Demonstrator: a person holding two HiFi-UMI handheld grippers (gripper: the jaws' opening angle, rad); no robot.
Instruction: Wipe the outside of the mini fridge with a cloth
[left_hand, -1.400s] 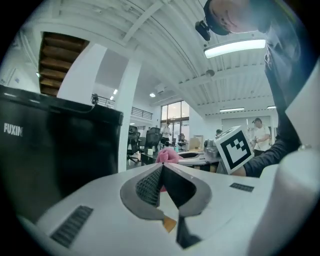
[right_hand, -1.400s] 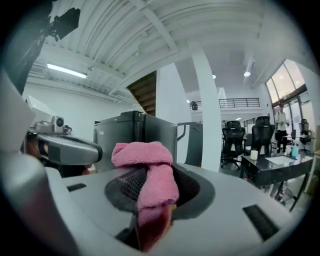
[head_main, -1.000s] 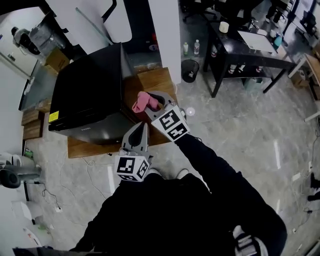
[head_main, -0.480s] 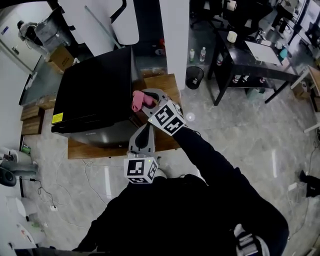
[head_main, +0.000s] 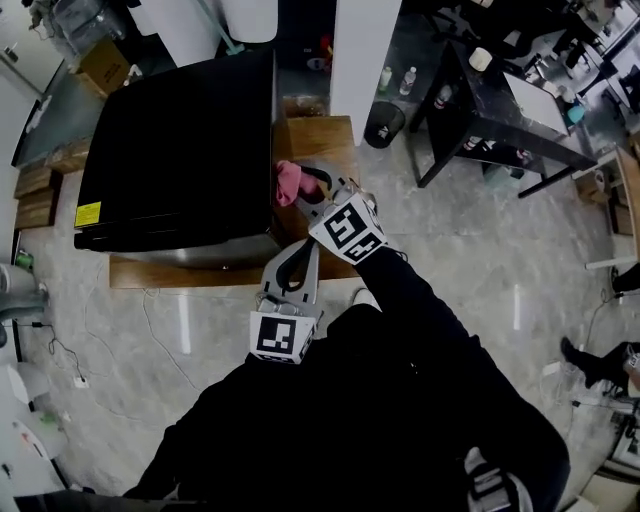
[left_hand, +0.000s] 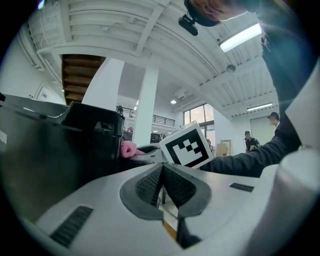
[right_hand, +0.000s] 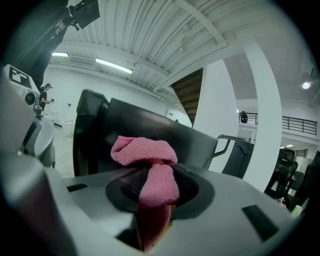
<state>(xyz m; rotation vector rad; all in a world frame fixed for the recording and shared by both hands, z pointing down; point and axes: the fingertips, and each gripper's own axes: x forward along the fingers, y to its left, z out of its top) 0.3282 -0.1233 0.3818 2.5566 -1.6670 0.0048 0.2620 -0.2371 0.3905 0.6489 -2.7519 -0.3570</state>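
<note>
Pink cloth clamped in closed jaws of right gripper, bunched just ahead of the tips, against side of black fridge. Just behind, left gripper, jaws together on nothing, near fridge's front corner.

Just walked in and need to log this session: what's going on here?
A person is cleaning the black mini fridge with a pink cloth. The right gripper is shut on the cloth and holds it at the fridge's right side wall, near the front corner. The left gripper is shut and empty, held by the fridge's front.
</note>
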